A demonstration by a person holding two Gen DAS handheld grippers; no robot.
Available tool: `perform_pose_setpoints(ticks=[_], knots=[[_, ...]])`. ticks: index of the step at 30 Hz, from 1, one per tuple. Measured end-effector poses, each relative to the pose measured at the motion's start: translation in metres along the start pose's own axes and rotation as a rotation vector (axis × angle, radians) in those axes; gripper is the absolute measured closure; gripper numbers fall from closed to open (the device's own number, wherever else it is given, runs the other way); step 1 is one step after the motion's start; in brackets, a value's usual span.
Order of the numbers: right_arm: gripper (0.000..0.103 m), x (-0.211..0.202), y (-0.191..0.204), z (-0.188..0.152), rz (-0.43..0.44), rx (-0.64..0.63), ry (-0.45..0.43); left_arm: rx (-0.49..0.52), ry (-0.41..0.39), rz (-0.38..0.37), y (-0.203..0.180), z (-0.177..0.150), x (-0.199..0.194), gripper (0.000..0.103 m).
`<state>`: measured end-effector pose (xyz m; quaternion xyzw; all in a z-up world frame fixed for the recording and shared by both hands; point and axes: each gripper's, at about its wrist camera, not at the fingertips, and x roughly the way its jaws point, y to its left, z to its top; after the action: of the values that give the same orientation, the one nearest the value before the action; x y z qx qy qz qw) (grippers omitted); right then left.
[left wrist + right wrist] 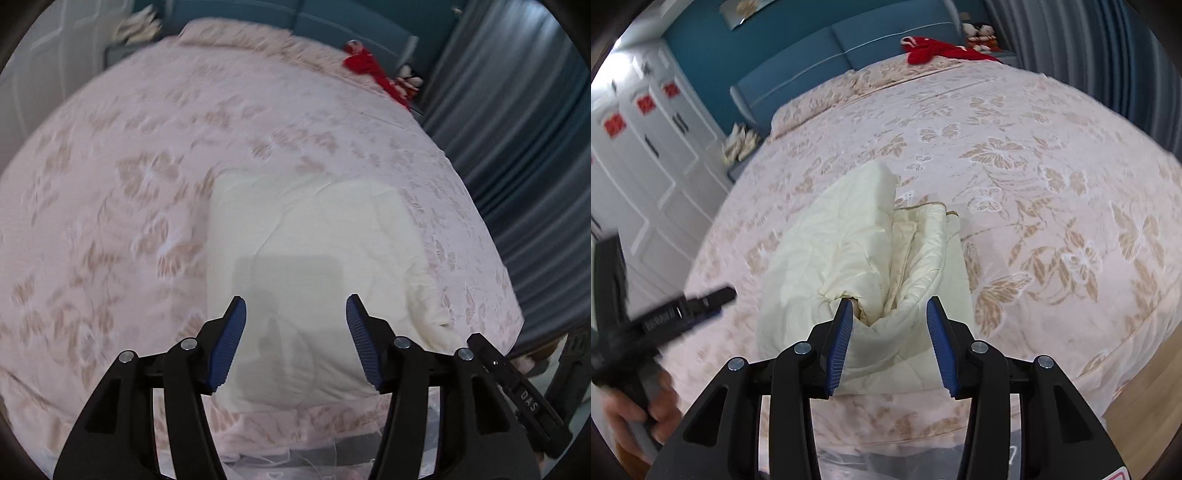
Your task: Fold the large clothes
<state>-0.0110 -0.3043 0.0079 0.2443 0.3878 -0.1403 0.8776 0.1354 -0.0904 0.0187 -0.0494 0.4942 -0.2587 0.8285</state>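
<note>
Floral bed, cream garment between spread fingers

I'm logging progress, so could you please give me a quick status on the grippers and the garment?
Left gripper and right gripper open, empty. Cream padded garment bundled in folds on the bedspread, near edge. Nothing in the way.

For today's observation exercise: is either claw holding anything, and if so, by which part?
Nothing is held. The left claw and the right claw are both open above the folded cream garment on the bed.
</note>
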Motion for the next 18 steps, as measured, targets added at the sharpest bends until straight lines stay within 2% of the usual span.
perform_pose_setpoints(ticks=[3, 5, 8, 11, 12, 14, 16, 18], knots=[[0.06, 0.008, 0.001, -0.007, -0.046, -0.021, 0.021, 0.045, 0.006, 0.049, -0.008, 0.006, 0.006, 0.049], [0.06, -0.007, -0.004, -0.009, -0.027, 0.012, -0.015, 0.077, 0.01, 0.049, -0.017, 0.014, 0.009, 0.049], [0.06, -0.024, -0.002, -0.006, 0.005, -0.012, -0.059, 0.132, -0.004, 0.046, -0.037, 0.035, 0.01, 0.049], [0.06, -0.013, 0.006, -0.006, 0.068, -0.048, -0.007, 0.21, -0.037, 0.081, -0.055, 0.051, 0.013, 0.049], [0.06, -0.003, 0.006, -0.007, 0.055, -0.056, 0.023, 0.224, -0.039, 0.091, -0.061, 0.055, 0.015, 0.049], [0.067, 0.016, 0.002, -0.014, 0.026, -0.062, 0.065, 0.253, -0.026, 0.089, -0.074, 0.064, 0.026, 0.049], [0.085, 0.029, -0.01, -0.022, -0.01, -0.05, 0.097, 0.275, -0.003, 0.086, -0.083, 0.071, 0.037, 0.049], [0.089, 0.042, -0.03, -0.031, 0.008, 0.013, 0.139, 0.282, 0.024, 0.084, -0.088, 0.077, 0.048, 0.049]])
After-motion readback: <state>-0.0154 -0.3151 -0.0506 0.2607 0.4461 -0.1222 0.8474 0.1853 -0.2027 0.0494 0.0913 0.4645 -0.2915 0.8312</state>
